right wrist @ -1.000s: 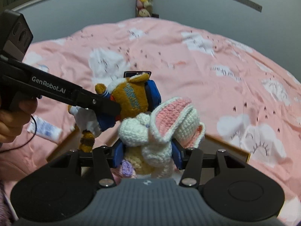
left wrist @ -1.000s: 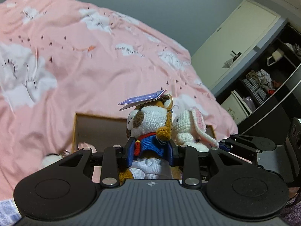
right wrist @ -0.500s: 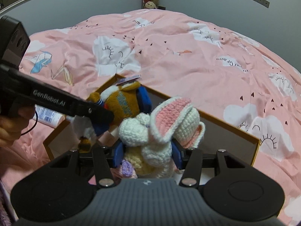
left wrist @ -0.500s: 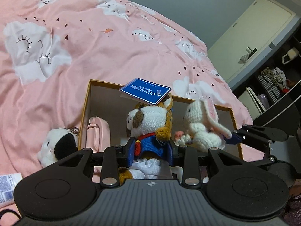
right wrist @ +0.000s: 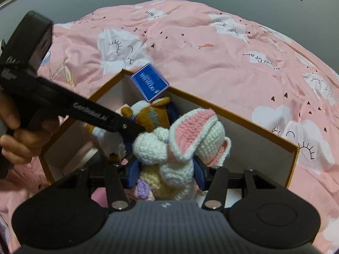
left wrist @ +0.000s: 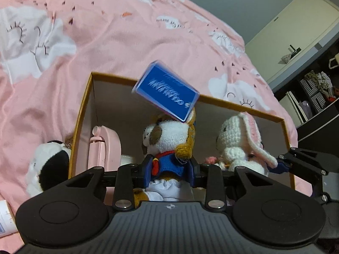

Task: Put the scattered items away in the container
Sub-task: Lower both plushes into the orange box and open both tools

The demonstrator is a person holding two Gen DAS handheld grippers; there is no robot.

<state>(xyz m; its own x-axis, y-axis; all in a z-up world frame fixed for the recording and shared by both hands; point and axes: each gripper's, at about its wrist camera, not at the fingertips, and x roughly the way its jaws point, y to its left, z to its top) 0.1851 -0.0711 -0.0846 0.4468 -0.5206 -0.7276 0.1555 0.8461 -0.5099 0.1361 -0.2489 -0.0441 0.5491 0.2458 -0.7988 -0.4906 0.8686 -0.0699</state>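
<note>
The left gripper (left wrist: 169, 170) is pinched on the torso of a brown-and-white plush dog (left wrist: 167, 135); a blue hang tag (left wrist: 166, 93) stands at 12 o'clock above the dog's head. The right gripper (right wrist: 166, 172) is pinched on a crocheted white-and-pink rabbit (right wrist: 180, 139). Both toys are held over the open interior of the orange-rimmed box (left wrist: 83, 114), which rests on the pink bedspread (left wrist: 106, 38). Neither toy has been released.

Progress, as a judgement: mid-task. Inside the box, at 9 o'clock from the left gripper, a pink object (left wrist: 106, 146) leans against the left wall, with a small white item just beside it; its nature cannot be determined. Outside the box, at 9 o'clock beyond the wall, a black-and-white plush (left wrist: 49, 163) lies on the bedspread, touching or just beside the wall. At 8 o'clock, at the frame edge, a white printed packet (left wrist: 5, 218) also lies outside.

Count:
- Grippers: two, both loaded.
- Toys in hand: two.
- Items in box: at least two.
- Items still outside: two visible.
- Boxes: one.

Remaining: release both toys, then collect the two outside items.
</note>
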